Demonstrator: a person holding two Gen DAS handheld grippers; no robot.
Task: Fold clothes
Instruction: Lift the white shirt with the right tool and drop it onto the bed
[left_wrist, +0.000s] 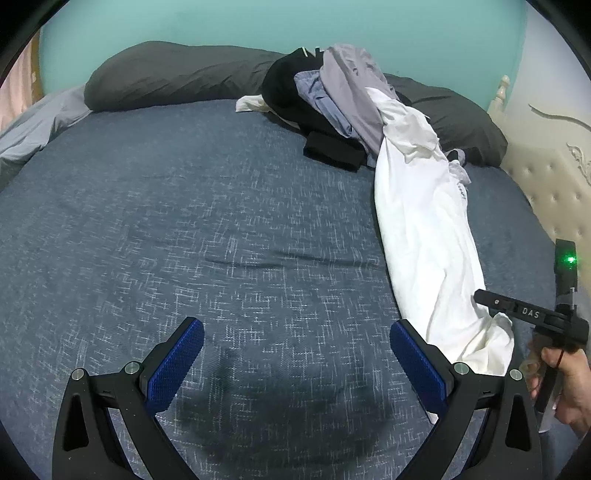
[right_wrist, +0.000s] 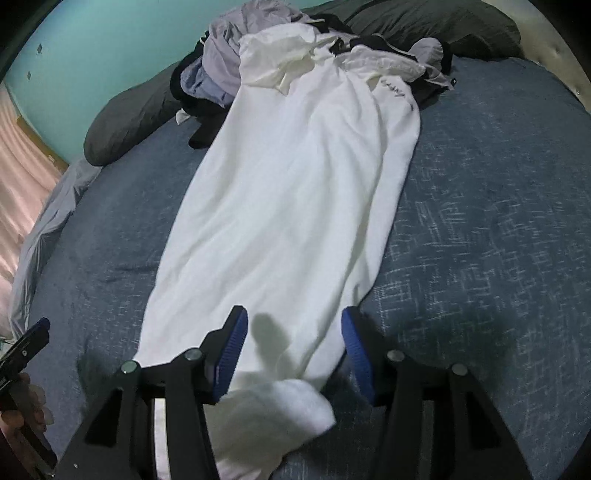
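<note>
The long white cotton garment (right_wrist: 295, 192) is laid out on the blue bed (right_wrist: 498, 221) — both tools, left (left_wrist: 297, 354) and right (right_wrist: 291, 347), are spread, empty; corners need gripping next.

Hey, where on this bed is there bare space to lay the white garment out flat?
The blue bedspread lies bare between the dark pillow, the left gripper and the white garment. A narrower bare strip runs between the garment and the headboard. The clothes pile crowds the pillow end.
</note>
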